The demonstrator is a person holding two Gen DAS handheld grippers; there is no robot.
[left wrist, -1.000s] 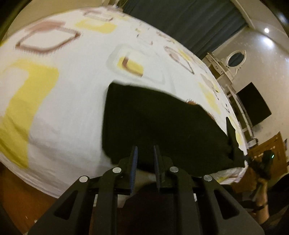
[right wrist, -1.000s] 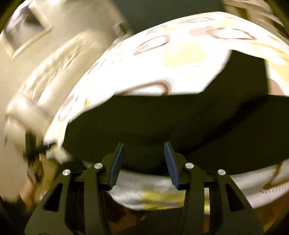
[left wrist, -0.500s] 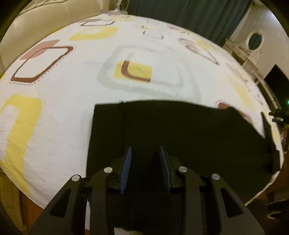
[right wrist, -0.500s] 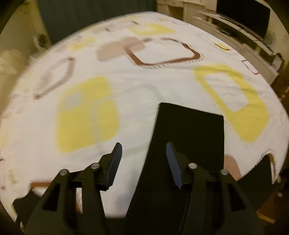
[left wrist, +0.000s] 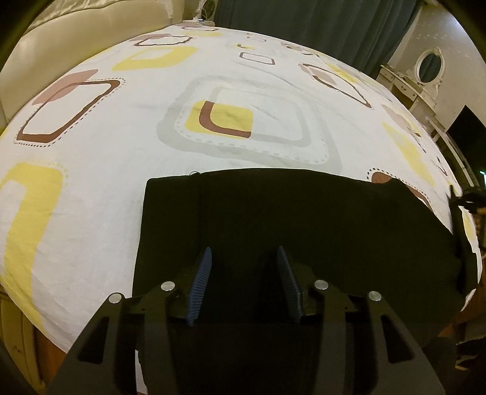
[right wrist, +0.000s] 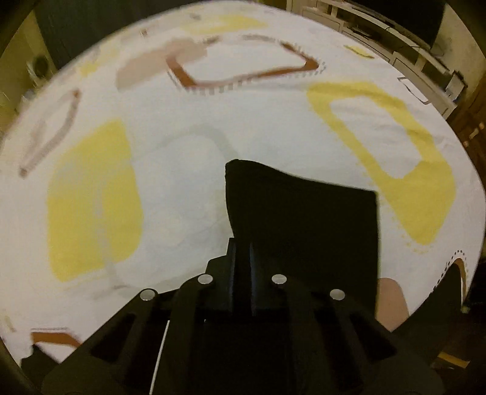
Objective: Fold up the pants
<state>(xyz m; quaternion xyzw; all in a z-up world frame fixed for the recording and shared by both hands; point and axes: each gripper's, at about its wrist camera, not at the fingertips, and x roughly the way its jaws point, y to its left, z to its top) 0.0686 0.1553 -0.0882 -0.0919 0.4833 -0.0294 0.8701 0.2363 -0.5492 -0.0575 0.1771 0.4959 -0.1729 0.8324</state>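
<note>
The black pants (left wrist: 303, 231) lie flat on the patterned bed (left wrist: 121, 152), near its front edge, as a long dark band; they look already folded lengthwise, leg on leg, though the dark cloth hides the layers; the crosswise folds seem still to come.

The left gripper (left wrist: 243, 273) hangs above the cloth near its left end; its jaws have just been opening and stand apart, the cloth below them and nothing pinched. The right gripper (right wrist: 241, 261) has just closed; its jaws are clamped on the left side edge of the pants (right wrist: 303, 218), and the corner beyond its tips curls up off the sheet; so the next fold looks begun at that end, I judge.

The pants' far edge is straight, the left end square. Beyond them the bed is bare right up to the headboard (left wrist: 76, 36) and curtain (left wrist: 303, 27), giving wide room to carry an end across. The front edge is close; cloth dragged that way could slip off. A dresser (left wrist: 419, 79) stands well off to the right.
</note>
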